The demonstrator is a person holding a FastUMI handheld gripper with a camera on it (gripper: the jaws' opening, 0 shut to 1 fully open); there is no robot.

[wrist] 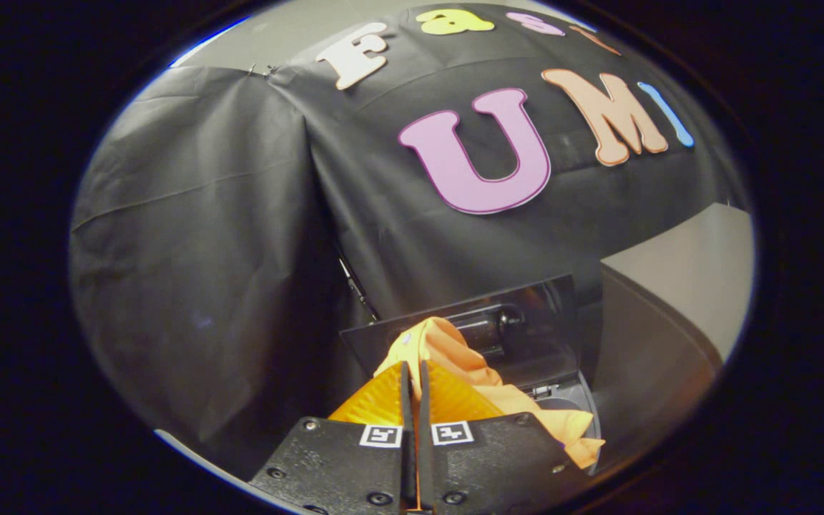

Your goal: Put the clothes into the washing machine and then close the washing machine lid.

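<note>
Clothes: we see one orange garment [455, 357] bunched up between and just ahead of the fingers, its top fold rising past the fingertips and the rest trailing down to the right side of the gripper, over the machine's opening.

Booth wall: we see black cloth [204, 272] hanging in folds beyond the fingers, the largest thing before us, running from far left across to the right behind the machine.

Pale surface: we see a light grey panel [698, 265] well off to the right of the fingers, beyond the machine; we cannot tell what it belongs to.

Washing machine: we see its dark body [634, 372] to the right of and beyond the fingers, with a rounded rim [587, 408] of the opening showing just right of the garment.

Lid: we see the washing machine lid [526, 315] standing raised just beyond the fingertips, a dark glossy panel tilted back toward the cloth, with the garment's top fold in front of it.

Gripper: we see the gripper [413, 372] with its jaws drawn nearly together, only a thin slit between them, and the orange fabric pinched in that slit.

Markers: we see two small square black-and-white tags [415, 434] on the finger bases, one on each side of the slit.
</note>
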